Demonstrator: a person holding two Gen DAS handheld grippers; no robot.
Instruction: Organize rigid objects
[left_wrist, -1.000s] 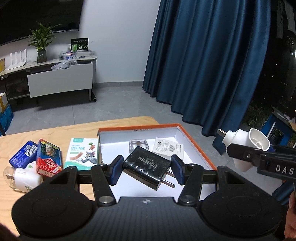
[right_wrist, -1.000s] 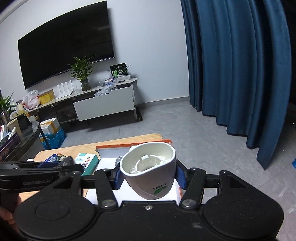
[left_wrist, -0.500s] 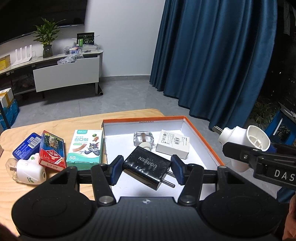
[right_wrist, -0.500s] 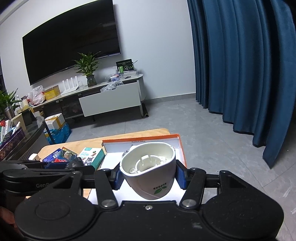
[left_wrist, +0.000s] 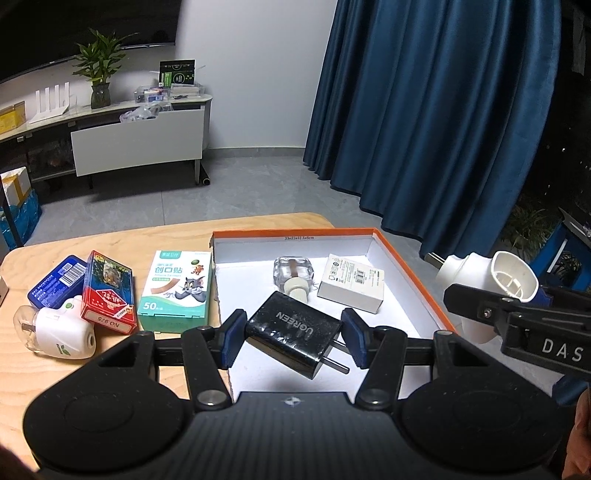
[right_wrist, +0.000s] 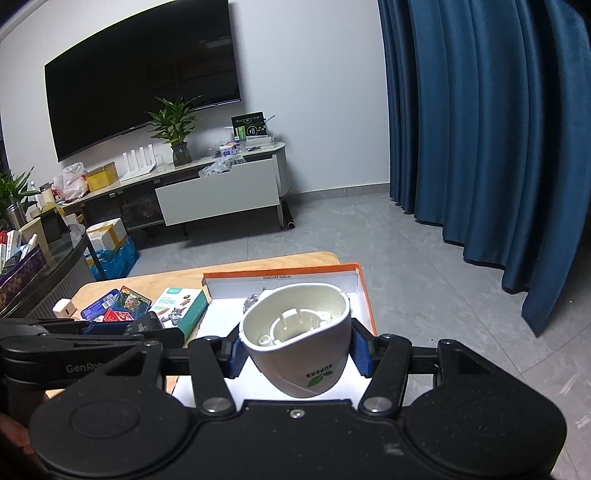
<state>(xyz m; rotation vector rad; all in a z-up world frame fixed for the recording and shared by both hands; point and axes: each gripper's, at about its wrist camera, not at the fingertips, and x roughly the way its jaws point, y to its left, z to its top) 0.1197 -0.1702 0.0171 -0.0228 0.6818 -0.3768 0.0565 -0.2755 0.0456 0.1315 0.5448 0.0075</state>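
Both grippers are carrying loads to the orange-rimmed box (left_wrist: 406, 266) on the counter (left_wrist: 110, 240); the left gripper (left_wrist: 293, 341) is closed on a black charger (left_wrist: 291, 332), held above the box's near end; the right gripper (right_wrist: 295, 350) is clamped on a white plug-in housing (right_wrist: 299, 332) over the box's right edge; next, I judge, each must be lowered onto bare floor clear of the glass bottle (left_wrist: 293, 271) and white carton (left_wrist: 351, 282), then the jaws opened.

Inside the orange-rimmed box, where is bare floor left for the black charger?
Box: bare white floor in the near half, under the charger, and along the left wall. The far middle is crowded by the glass bottle and white carton.
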